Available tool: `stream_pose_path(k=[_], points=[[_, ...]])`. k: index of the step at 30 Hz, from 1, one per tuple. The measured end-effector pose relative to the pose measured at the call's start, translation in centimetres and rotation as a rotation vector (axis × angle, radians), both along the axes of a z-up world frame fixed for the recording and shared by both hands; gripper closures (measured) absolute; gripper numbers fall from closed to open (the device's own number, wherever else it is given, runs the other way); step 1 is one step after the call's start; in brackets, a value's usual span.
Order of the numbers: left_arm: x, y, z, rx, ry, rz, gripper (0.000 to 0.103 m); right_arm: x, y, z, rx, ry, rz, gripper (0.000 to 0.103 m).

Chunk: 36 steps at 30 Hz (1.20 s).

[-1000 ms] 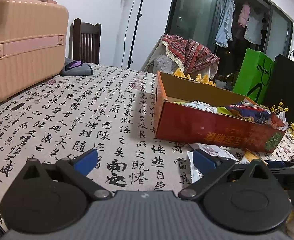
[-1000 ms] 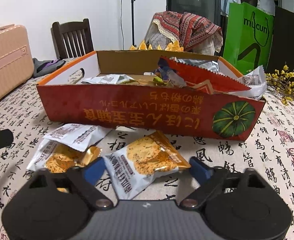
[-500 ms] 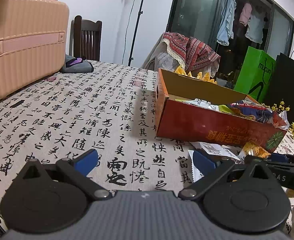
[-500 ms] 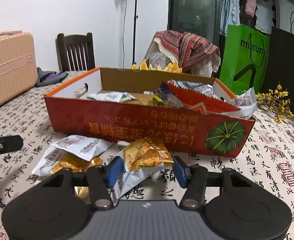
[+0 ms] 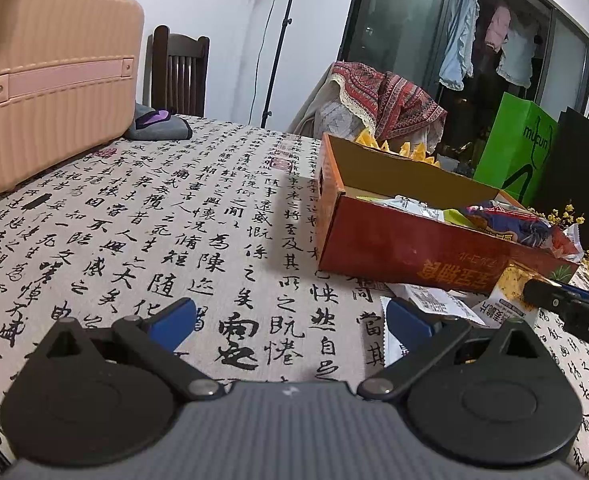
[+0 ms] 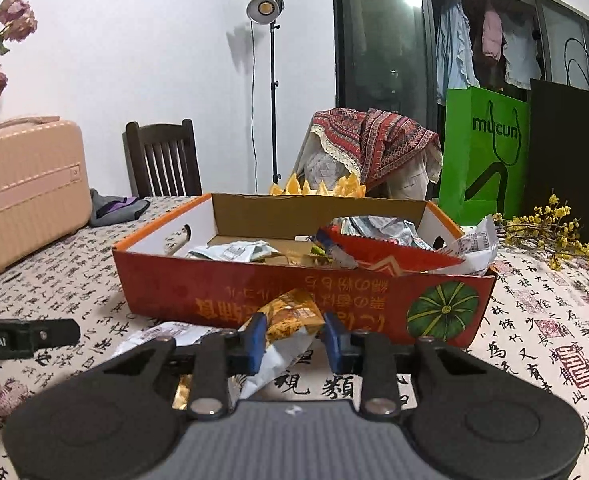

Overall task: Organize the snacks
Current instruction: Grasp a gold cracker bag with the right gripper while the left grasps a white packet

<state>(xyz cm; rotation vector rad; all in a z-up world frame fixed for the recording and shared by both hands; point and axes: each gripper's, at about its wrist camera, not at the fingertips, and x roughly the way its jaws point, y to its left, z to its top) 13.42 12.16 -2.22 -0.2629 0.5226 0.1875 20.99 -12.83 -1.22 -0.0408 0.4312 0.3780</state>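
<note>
A cookie packet (image 6: pixel 290 328), white with an orange-gold picture end, sits between the blue pads of the right claw (image 6: pixel 292 338). The jaws have just been closing on it, and both pads now press its sides, so the packet is pinched and its picture end tilts up toward the box. In the left wrist view the same packet (image 5: pixel 508 300) shows lifted at its near end, with a black finger of the right claw (image 5: pixel 550 298) lying across it.

Directly behind the packet stands the red cardboard box (image 6: pixel 254 292) with a pumpkin printed on its front wall; the packet's top edge overlaps that wall in view. Inside the box lie several crumpled snack wrappers (image 6: pixel 374 236). A second white packet (image 6: pixel 162 332) rests flat on the bench (image 6: pixel 534 320), left of the held one and just in front of the box.

The left claw (image 5: pixel 290 322) hangs released over the calligraphy-print cloth, its jaws wide with nothing between them, well to the left of the box. A pink case (image 5: pixel 50 80) stands at the far left of the bench.
</note>
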Motion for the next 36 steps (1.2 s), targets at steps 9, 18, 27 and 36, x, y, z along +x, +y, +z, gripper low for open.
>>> stream_pose_path(k=[9,18,27,36], points=[[-0.2,-0.2,0.3,0.013,-0.017,0.012,0.0,-0.7,-1.4,0.6,0.042,-0.002,-0.003,0.09],[-0.2,-3.0,2.3,0.045,-0.013,-0.038,0.0,-2.2,-6.0,2.1,0.104,-0.037,-0.041,0.091],[2.5,-7.4,3.8,0.105,0.023,-0.096,0.0,-1.2,-10.7,1.6,0.204,-0.023,-0.087,0.091],[7.4,-10.8,2.2,0.155,0.155,-0.084,0.0,0.5,-12.2,0.3,0.282,0.034,-0.104,0.091]])
